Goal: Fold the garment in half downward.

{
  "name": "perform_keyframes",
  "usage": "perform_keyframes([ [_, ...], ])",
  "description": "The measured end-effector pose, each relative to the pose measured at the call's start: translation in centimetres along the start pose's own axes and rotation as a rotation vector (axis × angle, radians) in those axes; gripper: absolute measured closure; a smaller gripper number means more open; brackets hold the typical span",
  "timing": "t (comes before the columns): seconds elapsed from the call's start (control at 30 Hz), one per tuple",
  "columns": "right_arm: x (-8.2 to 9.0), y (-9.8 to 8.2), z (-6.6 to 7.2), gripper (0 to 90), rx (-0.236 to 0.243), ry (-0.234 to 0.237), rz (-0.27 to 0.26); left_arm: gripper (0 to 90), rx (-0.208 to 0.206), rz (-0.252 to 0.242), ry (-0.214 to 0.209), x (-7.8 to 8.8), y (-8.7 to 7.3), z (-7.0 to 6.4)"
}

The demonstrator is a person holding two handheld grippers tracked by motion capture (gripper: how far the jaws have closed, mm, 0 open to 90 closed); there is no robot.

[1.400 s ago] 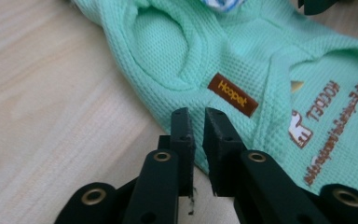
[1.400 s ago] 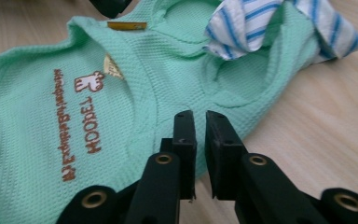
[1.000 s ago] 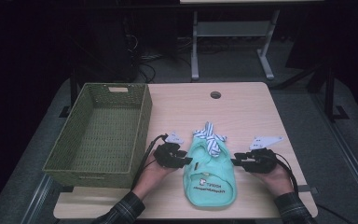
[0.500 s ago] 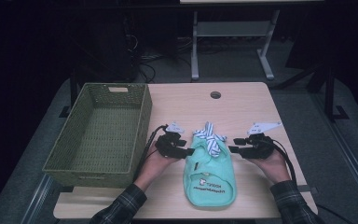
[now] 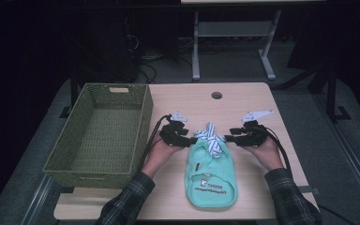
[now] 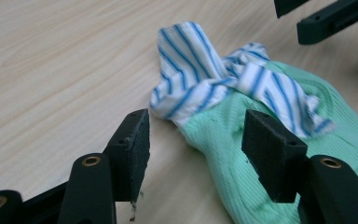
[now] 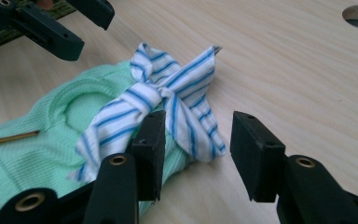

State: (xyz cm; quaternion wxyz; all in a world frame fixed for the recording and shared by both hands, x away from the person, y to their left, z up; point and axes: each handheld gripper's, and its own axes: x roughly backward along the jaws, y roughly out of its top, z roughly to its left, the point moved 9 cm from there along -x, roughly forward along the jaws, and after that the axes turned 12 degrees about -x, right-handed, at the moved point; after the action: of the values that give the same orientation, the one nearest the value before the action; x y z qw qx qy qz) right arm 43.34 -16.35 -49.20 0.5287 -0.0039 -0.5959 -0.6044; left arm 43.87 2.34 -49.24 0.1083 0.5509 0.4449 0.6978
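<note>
**A:** What lies on the table (image 5: 262,101)?

**B:** A mint-green ribbed garment (image 5: 212,180), bundled up, its near end printed with a small logo, its far end knotted with a blue-and-white striped cloth (image 5: 209,138). It sits at the middle of the near half, right of the green woven basket (image 5: 98,133).

**A:** And the grippers?

**B:** The left gripper (image 5: 191,140), whose jaws have just been opening, stands spread at the bundle's left edge, gripping nothing. The right gripper (image 5: 228,138) also stands spread just off the knot, pads clear of the fabric.
</note>
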Motion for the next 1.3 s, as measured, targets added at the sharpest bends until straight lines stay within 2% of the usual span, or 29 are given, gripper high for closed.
perform_keyframes([
  [0.03, -0.2, 0.1, -0.1, 55.3, 0.005, -0.001, -0.004, 40.9, 0.004, 0.002, 0.001, -0.2, 0.1, 0.3],
  [0.13, -1.2, -0.1, -0.5, 54.4, -0.034, 0.013, 0.033, 40.9, 0.025, -0.005, -0.001, -0.9, 0.5, 0.8],
  [0.27, -2.1, -0.2, -0.5, 53.9, -0.031, 0.037, 0.038, 40.9, 0.002, 0.004, 0.01, -1.7, 0.7, 1.3],
  [0.3, -2.2, -0.3, -0.5, 53.5, -0.034, 0.037, 0.046, 41.0, 0.008, 0.002, 0.01, -1.9, 0.7, 1.4],
  [0.47, -3.3, -0.9, -0.8, 52.8, -0.035, 0.036, 0.092, 41.7, 0.012, 0.026, -0.022, -3.3, 0.4, 1.5],
  [0.53, -3.6, -1.0, -1.0, 53.0, -0.037, 0.033, 0.104, 42.6, 0.007, 0.042, -0.02, -3.8, 0.2, 1.5],
  [0.7, -4.2, -1.7, -1.3, 56.8, -0.04, 0.032, 0.137, 47.1, 0.005, 0.044, -0.032, -4.3, 0.1, 1.3],
  [0.9, -4.3, -1.7, -1.1, 64.4, -0.028, 0.038, 0.137, 52.1, 0.001, 0.069, -0.056, -4.8, -0.4, 1.3],
  [1.1, -4.3, -1.8, -0.9, 75.7, -0.017, 0.046, 0.146, 63.6, -0.008, 0.089, -0.083, -5.0, -0.7, 1.0],
  [1.13, -4.3, -1.8, -0.9, 75.7, -0.017, 0.046, 0.146, 70.6, -0.008, 0.089, -0.083, -5.0, -0.7, 1.0],
  [1.17, -4.3, -1.8, -0.8, 77.8, -0.018, 0.045, 0.148, 70.6, -0.01, 0.09, -0.085, -5.0, -0.7, 0.9],
  [1.2, -4.4, -1.8, -0.8, 78.6, -0.016, 0.045, 0.146, 74.0, -0.019, 0.096, -0.09, -4.9, -0.8, 0.8],
  [1.3, -4.4, -1.8, -0.8, 81.0, -0.007, 0.043, 0.142, 82.7, -0.009, 0.094, -0.104, -4.9, -0.7, 0.7],
])
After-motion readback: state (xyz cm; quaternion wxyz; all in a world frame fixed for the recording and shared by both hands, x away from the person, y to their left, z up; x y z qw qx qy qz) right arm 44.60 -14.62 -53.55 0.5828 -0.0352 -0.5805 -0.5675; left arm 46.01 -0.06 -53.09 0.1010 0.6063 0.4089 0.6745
